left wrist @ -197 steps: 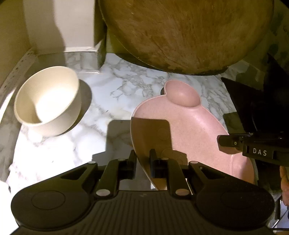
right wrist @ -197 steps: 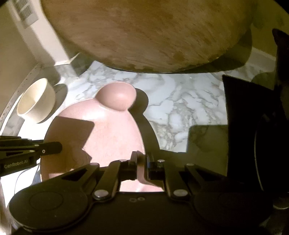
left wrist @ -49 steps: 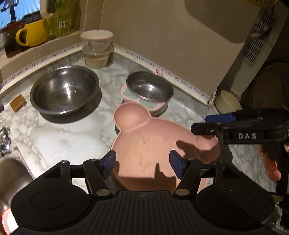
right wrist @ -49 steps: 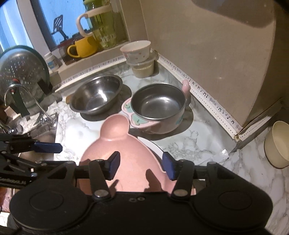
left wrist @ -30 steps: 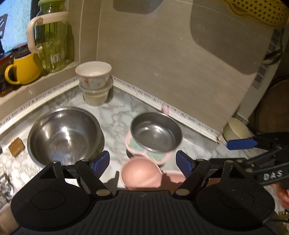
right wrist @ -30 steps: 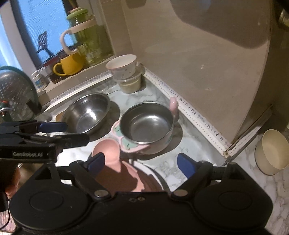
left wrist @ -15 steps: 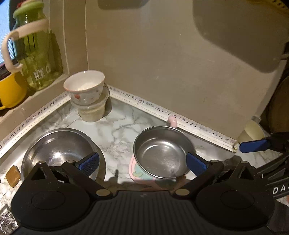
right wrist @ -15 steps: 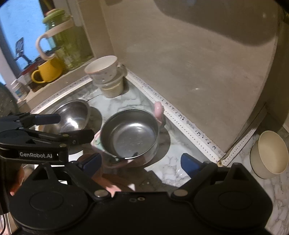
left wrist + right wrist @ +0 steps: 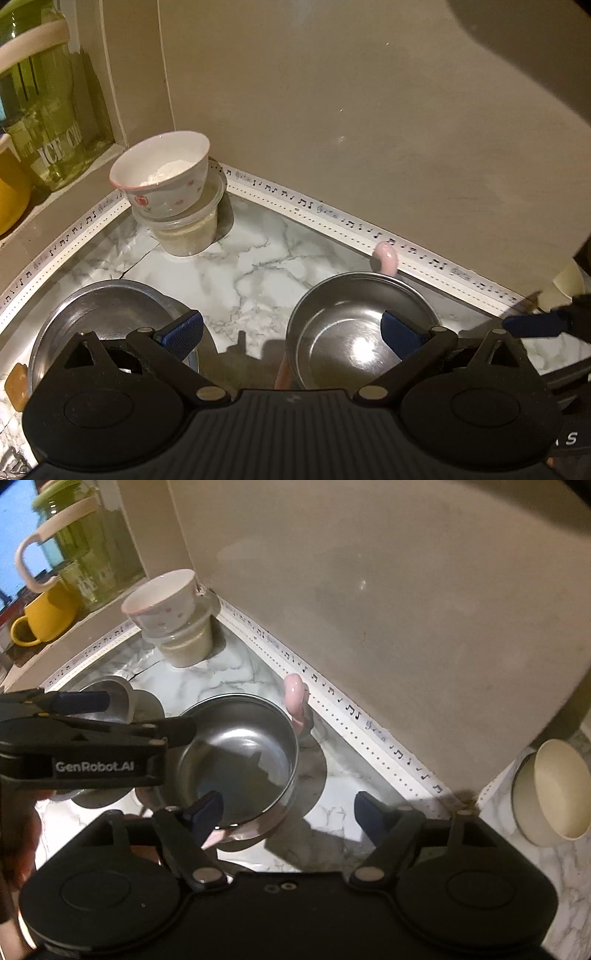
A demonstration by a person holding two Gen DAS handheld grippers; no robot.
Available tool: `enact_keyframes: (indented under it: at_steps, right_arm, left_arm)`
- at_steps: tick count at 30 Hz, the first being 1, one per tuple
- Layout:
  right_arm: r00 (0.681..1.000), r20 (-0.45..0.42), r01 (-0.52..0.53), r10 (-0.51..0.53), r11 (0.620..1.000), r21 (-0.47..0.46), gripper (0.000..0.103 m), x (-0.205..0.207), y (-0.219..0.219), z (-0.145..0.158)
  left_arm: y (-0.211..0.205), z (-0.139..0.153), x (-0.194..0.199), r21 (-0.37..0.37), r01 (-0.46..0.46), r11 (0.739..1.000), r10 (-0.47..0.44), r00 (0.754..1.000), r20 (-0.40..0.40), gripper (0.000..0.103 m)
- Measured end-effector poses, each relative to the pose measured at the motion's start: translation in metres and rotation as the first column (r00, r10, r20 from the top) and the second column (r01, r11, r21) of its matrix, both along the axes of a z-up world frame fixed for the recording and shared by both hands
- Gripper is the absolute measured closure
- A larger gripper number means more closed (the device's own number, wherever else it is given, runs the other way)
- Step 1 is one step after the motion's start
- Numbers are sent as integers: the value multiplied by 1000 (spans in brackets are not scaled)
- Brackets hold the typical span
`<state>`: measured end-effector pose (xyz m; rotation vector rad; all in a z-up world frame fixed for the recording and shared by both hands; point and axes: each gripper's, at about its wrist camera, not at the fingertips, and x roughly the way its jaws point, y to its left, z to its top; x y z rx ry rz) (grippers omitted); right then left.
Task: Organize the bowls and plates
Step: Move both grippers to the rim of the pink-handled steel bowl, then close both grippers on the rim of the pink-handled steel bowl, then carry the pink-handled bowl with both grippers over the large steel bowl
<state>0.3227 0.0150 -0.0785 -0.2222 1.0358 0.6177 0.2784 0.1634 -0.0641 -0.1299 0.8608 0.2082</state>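
I hold 2 grippers over the steel bowl [image 9: 236, 760], which sits on a pink plate [image 9: 295, 698] near the back wall. My left gripper [image 9: 291, 332] is spread wide and empty, 1 finger [image 9: 402, 332] above the bowl's interior. My right gripper [image 9: 288, 812] is closing, its fingers straddling the bowl's near-right rim without contact. Risk: a grip on the slick rim could slip, or drag the plate beneath. The cream bowl [image 9: 550, 790] stands well apart, right.
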Motion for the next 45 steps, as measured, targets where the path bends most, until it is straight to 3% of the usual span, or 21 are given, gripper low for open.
enact_keyframes:
  at_steps: [6, 11, 14, 18, 21, 24, 26, 29, 31, 37, 45]
  right_arm:
    - [1000, 10, 1, 0, 999, -38, 36, 8, 10, -10]
    - [1000, -10, 24, -25, 999, -46, 51, 17, 12, -20]
    - [999, -25, 33, -35, 998, -50, 61, 21, 13, -24]
    - [999, -26, 24, -25, 998, -50, 66, 21, 15, -27]
    - [1000, -21, 10, -11, 999, -53, 75, 20, 19, -27]
    - [1000, -17, 2, -3, 998, -56, 82, 19, 21, -27]
    - [1000, -15, -6, 5, 998, -57, 89, 18, 24, -27]
    - [1000, -6, -18, 18, 997, -71, 91, 17, 27, -28]
    - [1000, 4, -24, 24, 996, -82, 91, 16, 29, -29]
    - [999, 19, -28, 31, 994, -105, 92, 15, 34, -30]
    - [999, 21, -26, 28, 994, -104, 93, 17, 35, -25]
  left_arm:
    - [7, -14, 16, -26, -16, 1000, 15, 1000, -24, 1]
    - [10, -25, 24, -58, -28, 998, 25, 998, -53, 1]
    - [9, -28, 27, -57, -16, 998, 12, 998, -60, 14]
    - [9, -35, 32, -63, -20, 998, 14, 996, -93, 39]
    - [10, -39, 34, -63, -34, 997, 26, 994, -110, 44]
    - [11, -43, 36, -57, -37, 998, 29, 990, -136, 62]
    - [12, -45, 37, -63, -42, 997, 32, 988, -150, 67]
    - [12, -47, 37, -50, -44, 998, 35, 985, -166, 71]
    - [10, -47, 37, -37, -37, 999, 30, 983, -179, 81]
    - [5, -44, 36, -27, -10, 1000, 6, 985, -173, 96]
    - [5, -40, 34, -35, -24, 999, 18, 987, -160, 97]
